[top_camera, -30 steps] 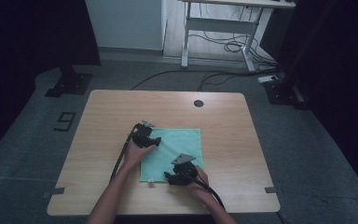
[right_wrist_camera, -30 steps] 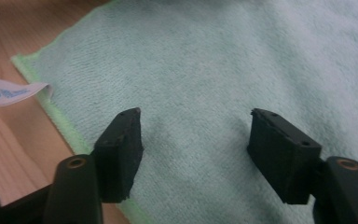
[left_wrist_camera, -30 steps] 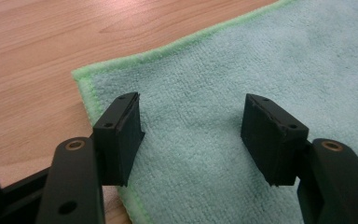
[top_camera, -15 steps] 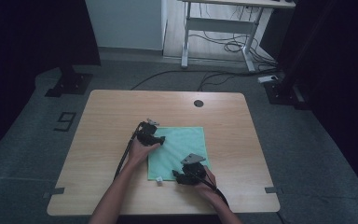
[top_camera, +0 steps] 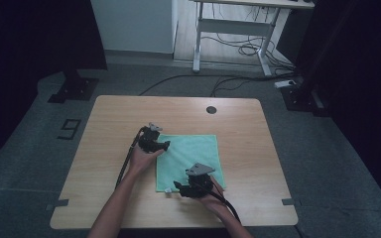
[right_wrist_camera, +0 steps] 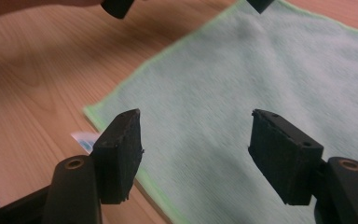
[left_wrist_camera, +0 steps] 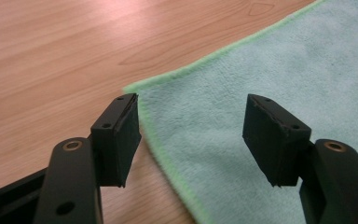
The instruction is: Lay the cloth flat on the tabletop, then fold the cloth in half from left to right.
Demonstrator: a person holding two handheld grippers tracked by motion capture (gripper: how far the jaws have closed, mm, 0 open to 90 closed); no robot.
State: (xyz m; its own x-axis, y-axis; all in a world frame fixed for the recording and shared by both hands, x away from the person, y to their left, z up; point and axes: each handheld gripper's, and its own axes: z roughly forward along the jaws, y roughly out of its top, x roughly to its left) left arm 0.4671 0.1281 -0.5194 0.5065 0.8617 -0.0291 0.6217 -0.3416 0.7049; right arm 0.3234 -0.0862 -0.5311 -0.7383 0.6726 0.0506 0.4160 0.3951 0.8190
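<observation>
A light green cloth (top_camera: pixel 191 153) lies flat on the wooden table (top_camera: pixel 114 124). My left gripper (top_camera: pixel 164 145) hovers at the cloth's far left corner. In the left gripper view the left gripper (left_wrist_camera: pixel 191 135) is open above the cloth (left_wrist_camera: pixel 223 93), its jaws just opened a little wider and holding nothing. My right gripper (top_camera: pixel 177 187) sits at the near left corner beside a small white label (top_camera: pixel 167 190). In the right gripper view the right gripper (right_wrist_camera: pixel 193 149) is open over the cloth (right_wrist_camera: pixel 242 70), its jaws also just widened and empty.
A round cable hole (top_camera: pixel 211 109) sits near the table's far edge. Beyond the table stand a white desk frame (top_camera: pixel 228 29) with loose cables and black stands (top_camera: pixel 72 87) on the floor. A "9" mark (top_camera: pixel 69 129) is on the floor at the left.
The cloth's left edge has shifted slightly to the right and it lies squarer. Both grippers moved a little with it and now stand just above its corners.
</observation>
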